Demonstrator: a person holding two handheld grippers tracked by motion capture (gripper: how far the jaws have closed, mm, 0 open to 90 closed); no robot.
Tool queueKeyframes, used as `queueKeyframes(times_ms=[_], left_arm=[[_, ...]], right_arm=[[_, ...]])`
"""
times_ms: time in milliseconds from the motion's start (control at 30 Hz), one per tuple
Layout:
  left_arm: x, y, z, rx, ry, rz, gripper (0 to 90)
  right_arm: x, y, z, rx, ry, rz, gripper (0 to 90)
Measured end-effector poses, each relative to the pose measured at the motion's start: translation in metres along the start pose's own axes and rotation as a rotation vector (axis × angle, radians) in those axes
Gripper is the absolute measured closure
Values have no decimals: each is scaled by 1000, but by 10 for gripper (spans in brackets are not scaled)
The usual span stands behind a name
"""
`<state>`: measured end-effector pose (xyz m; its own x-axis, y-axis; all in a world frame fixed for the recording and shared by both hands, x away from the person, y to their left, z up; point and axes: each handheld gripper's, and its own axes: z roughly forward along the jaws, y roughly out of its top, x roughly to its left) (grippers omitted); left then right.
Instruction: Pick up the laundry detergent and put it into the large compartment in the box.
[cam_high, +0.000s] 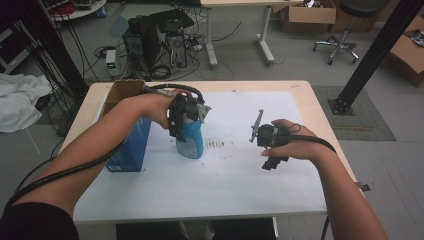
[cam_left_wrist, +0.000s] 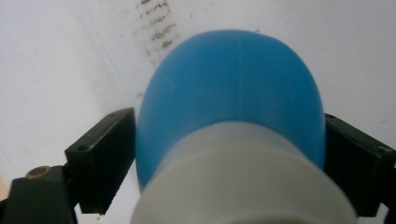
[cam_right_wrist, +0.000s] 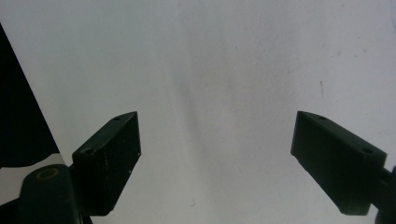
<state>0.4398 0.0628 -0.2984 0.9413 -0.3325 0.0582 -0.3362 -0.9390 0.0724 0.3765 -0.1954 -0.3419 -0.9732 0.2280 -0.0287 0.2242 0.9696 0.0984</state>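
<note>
Looks like the grab step: left tongs (cam_high: 186, 120) clamped around the blue bottle (cam_high: 191, 138) standing mid-left on the table (cam_high: 240, 200), right tongs (cam_high: 269, 145) hanging wide apart and empty, so I'd guess lifting comes next.

A blue bottle (cam_high: 191, 140) with a white cap stands upright on the white sheet, left of centre in the high view, just right of a blue carton (cam_high: 131, 145). In the left gripper view its rounded blue body (cam_left_wrist: 231, 93) sits centred, a black jaw against each side.
</note>
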Motion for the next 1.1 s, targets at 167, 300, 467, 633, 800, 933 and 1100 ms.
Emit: queueKeyframes(times_ms=[167,300,467,633,800,933,1100], left_arm=[[-1,-2,0,-8,10,-2,175],[-1,-2,-1,-12,6,2,202],[-1,-2,-3,-12,3,1,240],[-2,-1,-3,-6,1,3,254],[-2,0,-2,7,3,6,272],[-1,1,-3,11,-4,9,296],[-1,1,-3,16,-1,9,304]], right_arm=[[-1,1,1,3,1,3,160],[-1,2,2,7,2,3,160],[-2,3,3,6,4,0,160],[-2,3,2,5,3,3,159],[-2,3,3,4,1,3,159],[-2,3,3,0,4,6,159],[-2,3,3,1,2,2,159]])
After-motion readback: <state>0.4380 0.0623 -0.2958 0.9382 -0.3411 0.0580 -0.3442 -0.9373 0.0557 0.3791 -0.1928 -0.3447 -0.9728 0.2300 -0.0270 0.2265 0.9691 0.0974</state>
